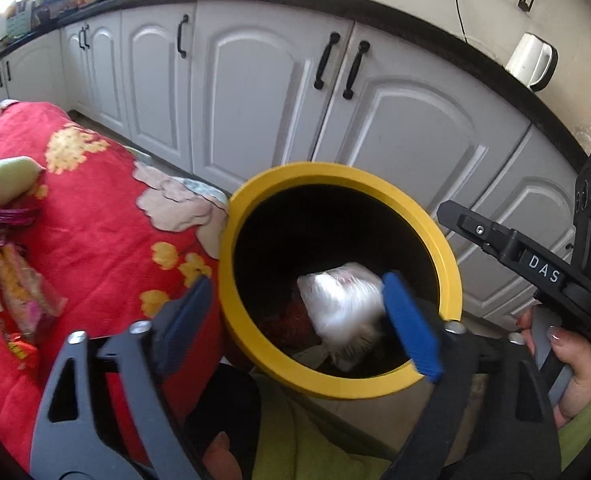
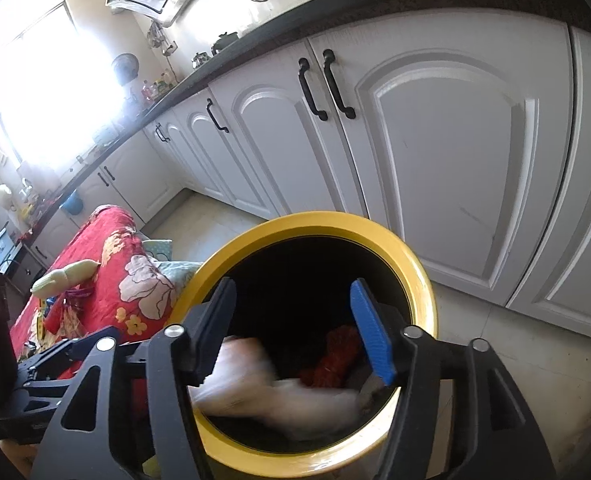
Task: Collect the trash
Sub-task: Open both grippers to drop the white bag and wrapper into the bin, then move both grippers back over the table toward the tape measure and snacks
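Observation:
A round bin with a yellow rim (image 1: 337,172) and dark inside stands on the floor beside a red flowered cloth. A white crumpled piece of trash (image 1: 341,304) is blurred inside the bin; it also shows in the right wrist view (image 2: 279,396), blurred, next to red trash (image 2: 335,356). My left gripper (image 1: 299,316) is open over the bin's near left rim, touching nothing. My right gripper (image 2: 291,328) is open and empty above the bin mouth (image 2: 419,276). Snack wrappers (image 1: 19,292) lie on the red cloth (image 1: 107,216) at the left.
White cabinet doors with black handles (image 1: 323,66) run behind the bin under a dark countertop (image 1: 415,28). A white kettle (image 1: 531,62) stands on it. A pale green stuffed item (image 2: 65,276) lies on the red cloth. Tiled floor (image 2: 507,344) lies right of the bin.

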`<state>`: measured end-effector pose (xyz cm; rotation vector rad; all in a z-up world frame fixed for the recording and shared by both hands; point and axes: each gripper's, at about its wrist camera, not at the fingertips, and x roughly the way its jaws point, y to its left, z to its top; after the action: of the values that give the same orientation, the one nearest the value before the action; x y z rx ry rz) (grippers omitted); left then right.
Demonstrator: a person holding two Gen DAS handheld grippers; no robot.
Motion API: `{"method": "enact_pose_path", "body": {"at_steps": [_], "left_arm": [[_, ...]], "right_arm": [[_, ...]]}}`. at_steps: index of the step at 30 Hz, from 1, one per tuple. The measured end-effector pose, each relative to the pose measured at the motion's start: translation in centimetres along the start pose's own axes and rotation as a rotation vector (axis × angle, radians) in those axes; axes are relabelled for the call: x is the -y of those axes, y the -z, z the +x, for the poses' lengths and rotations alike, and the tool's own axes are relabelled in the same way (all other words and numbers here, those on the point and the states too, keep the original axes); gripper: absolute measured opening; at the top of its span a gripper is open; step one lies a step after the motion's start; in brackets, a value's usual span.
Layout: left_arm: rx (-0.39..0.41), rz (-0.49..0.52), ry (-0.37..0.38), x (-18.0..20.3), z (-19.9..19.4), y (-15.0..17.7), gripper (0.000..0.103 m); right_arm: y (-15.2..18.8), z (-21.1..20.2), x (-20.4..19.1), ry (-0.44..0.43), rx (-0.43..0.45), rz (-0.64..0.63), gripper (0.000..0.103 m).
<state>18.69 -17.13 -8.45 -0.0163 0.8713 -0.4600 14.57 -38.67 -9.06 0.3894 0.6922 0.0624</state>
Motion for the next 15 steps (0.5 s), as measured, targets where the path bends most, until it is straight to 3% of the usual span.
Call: {"method": "enact_pose_path", "body": {"at_steps": [2, 15], "left_arm": [[0.021, -0.002, -0.01, -0.3, -1.0, 0.0, 0.092], [0.11, -0.029, -0.084, -2.4, -5.8, 0.4, 0.092]], "right_arm": [[-0.2, -0.3, -0.5, -0.008, 0.011, -0.007, 0.064], [-0.7, -2.7, -4.3, -0.05, 0.069, -0.076, 0.076]]}}
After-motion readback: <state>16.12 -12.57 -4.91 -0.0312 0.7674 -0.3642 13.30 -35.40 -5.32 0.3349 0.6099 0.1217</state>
